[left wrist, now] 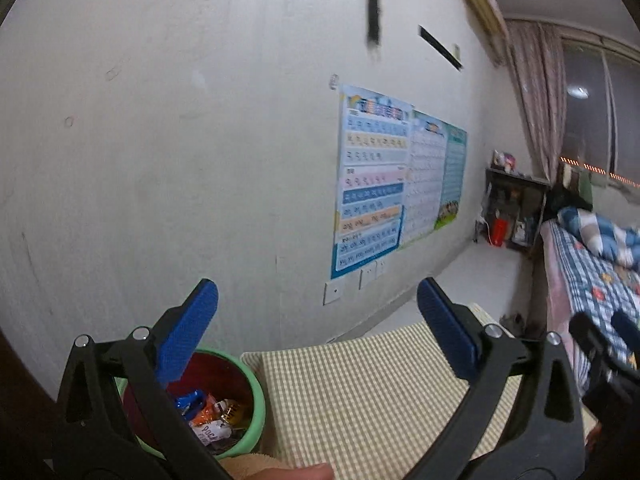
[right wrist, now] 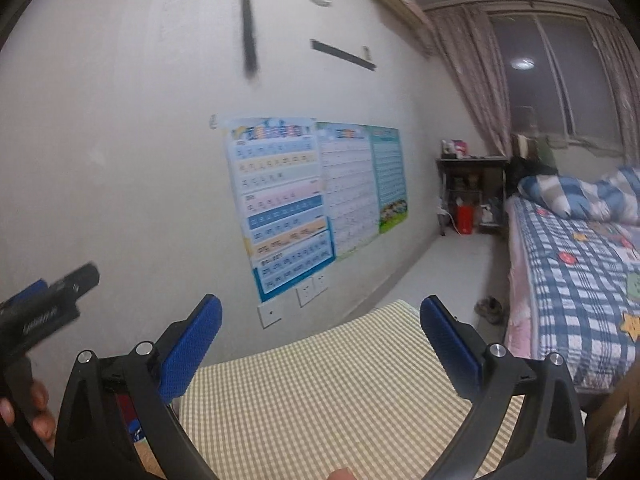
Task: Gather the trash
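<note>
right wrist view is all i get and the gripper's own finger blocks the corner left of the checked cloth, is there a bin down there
Observer: Yes. The left wrist view shows a green bin with a red inside, standing against the left edge of the checked cloth.
Operator: anything in it
Observer: Several snack wrappers lie inside, with orange, blue and white among them.
Operator: is the left gripper carrying something
Observer: No. The left gripper has its jaws wide open with nothing between them.
</note>
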A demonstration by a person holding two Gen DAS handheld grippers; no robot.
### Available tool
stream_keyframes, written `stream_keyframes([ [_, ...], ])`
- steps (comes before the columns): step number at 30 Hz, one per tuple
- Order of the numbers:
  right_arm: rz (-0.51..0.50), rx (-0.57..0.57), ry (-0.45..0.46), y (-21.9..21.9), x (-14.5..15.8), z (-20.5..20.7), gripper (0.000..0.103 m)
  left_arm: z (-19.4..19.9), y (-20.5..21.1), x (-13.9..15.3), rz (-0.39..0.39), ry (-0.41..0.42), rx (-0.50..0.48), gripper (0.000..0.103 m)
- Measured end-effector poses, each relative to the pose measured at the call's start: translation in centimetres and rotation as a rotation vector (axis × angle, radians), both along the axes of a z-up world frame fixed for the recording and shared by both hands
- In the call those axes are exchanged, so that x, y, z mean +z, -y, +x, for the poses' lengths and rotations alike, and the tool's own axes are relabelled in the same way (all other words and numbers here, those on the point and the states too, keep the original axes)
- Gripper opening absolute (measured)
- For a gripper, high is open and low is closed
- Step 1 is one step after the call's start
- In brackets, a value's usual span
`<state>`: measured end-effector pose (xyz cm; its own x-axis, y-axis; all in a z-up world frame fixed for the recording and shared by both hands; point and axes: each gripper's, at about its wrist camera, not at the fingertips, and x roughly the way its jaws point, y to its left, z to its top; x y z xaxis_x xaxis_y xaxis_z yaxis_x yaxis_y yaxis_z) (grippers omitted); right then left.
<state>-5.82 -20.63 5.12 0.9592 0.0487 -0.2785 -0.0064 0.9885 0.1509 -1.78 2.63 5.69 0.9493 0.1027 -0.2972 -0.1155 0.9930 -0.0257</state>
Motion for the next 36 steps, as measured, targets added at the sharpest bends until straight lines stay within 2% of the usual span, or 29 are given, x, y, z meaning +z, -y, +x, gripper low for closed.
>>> stream_keyframes([
  [15, 0.011, 0.016, -0.023, -0.3, -0.2, -0.2, 0.096, -1.3, 0.6, 0.7, 0.004, -0.003, -0.018, 0.098],
  [36, 0.007, 0.02, -0.052, -0.4, -1.2, -0.1, 0.096, -0.9, 0.4, 0.3, 0.014, -0.028, -0.018, 0.098],
])
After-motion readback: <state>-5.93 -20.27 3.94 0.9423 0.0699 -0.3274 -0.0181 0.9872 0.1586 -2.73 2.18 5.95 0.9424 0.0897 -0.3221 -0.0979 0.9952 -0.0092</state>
